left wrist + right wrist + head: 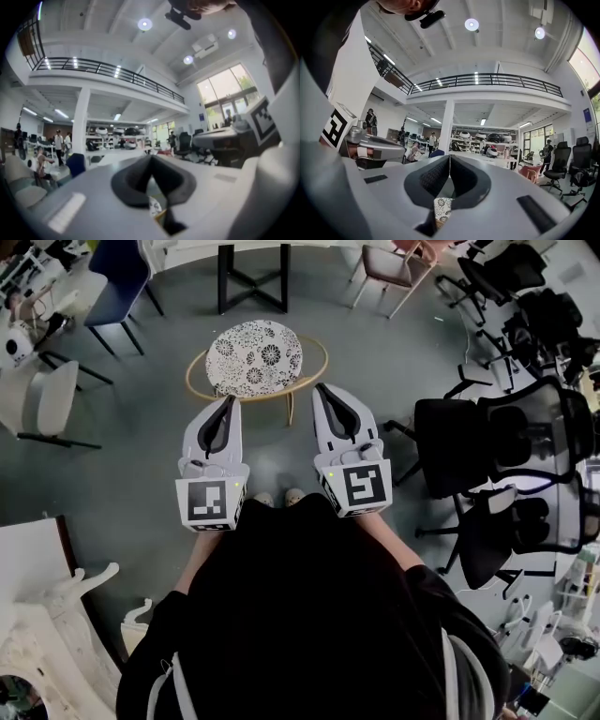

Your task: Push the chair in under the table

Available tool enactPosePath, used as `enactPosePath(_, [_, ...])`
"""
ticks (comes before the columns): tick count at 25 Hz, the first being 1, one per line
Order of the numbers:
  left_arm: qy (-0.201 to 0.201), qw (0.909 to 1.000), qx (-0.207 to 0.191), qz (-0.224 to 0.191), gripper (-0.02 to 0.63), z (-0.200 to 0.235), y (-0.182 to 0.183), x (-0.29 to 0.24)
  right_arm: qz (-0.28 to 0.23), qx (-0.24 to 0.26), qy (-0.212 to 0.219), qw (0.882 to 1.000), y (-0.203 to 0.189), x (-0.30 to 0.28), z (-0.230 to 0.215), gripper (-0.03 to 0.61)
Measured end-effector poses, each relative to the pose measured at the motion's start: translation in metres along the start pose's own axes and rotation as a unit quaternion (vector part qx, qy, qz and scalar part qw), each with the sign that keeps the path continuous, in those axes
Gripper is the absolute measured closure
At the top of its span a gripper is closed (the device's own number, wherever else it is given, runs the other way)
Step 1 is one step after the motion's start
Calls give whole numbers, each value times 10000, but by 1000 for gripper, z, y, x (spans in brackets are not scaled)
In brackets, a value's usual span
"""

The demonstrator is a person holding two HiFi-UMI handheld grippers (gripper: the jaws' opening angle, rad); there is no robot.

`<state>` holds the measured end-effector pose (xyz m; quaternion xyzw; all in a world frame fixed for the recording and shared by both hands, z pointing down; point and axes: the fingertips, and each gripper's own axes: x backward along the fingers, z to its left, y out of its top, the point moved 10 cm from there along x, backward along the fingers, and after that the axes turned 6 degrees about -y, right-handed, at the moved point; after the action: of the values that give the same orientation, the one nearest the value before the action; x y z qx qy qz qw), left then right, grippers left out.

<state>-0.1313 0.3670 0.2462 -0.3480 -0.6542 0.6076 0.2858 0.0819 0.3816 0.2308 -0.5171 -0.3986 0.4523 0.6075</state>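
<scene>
A chair with a round floral seat (254,356) and a curved wooden rim (199,385) stands on the grey floor in front of me. Beyond it is a table with black legs (253,279). My left gripper (229,401) is shut and empty, with its tip by the chair's near left rim. The right gripper (322,388) is also shut and empty, close to the near right rim. I cannot tell whether either touches the chair. Both point level. A sliver of the floral seat (442,208) shows under the closed jaws in the right gripper view, and likewise the seat (154,206) in the left gripper view.
A blue chair (117,277) and a white chair (47,399) stand at the left, a pink chair (394,263) at the upper right. Several black office chairs (487,437) crowd the right side. White carved furniture (37,615) sits at the lower left.
</scene>
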Motion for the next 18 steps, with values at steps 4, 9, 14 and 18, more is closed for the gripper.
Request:
enactPosePath(4, [-150,9999,4,-32,606,9,-5,3,60,-24,-164,9998,-4,1,9,557])
enactPosePath(9, [-223,9996,130,60,606,18,-19,6,235,-129,-293,9992,-14,2,14,557])
enactPosePath(14, [-260,9994,196,92,606,27,-25,-7,215,-128,-264,9993,-16,-14,10,557])
enactPosePath(18, [-247,9994,218,71,606,38,-31,-26,208,-72,-139,9997,-23,-39,3,557])
